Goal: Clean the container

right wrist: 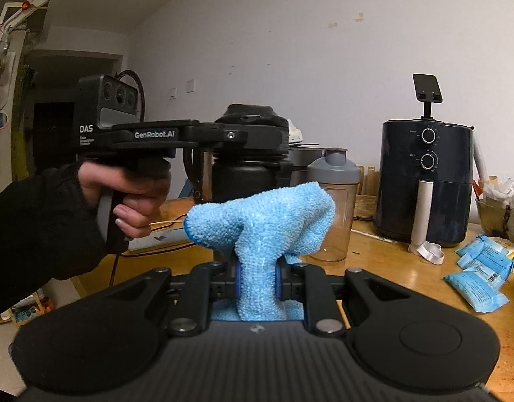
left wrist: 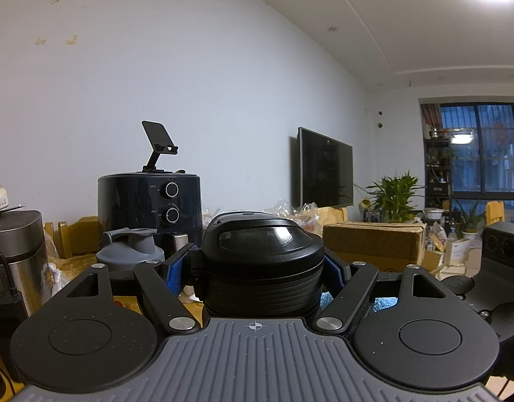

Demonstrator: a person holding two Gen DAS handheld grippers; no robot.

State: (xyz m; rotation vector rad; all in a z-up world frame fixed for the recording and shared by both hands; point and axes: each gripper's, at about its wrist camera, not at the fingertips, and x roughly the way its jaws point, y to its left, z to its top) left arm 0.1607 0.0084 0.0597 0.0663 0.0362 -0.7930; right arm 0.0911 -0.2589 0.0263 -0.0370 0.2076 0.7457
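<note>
The left gripper [left wrist: 257, 268] clamps the ribbed black lid of the container [right wrist: 243, 171], which stands upright, long axis vertical, near the wooden table's [right wrist: 400, 268] edge. The right gripper [right wrist: 257, 279] pinches a blue cloth [right wrist: 267, 221] just in front of it. "DAS" and "GenRobot.AI" show on the left tool. A grey-lidded shaker bottle [right wrist: 335, 201] and dark air fryer [right wrist: 427, 181] crowd the right side.
</note>
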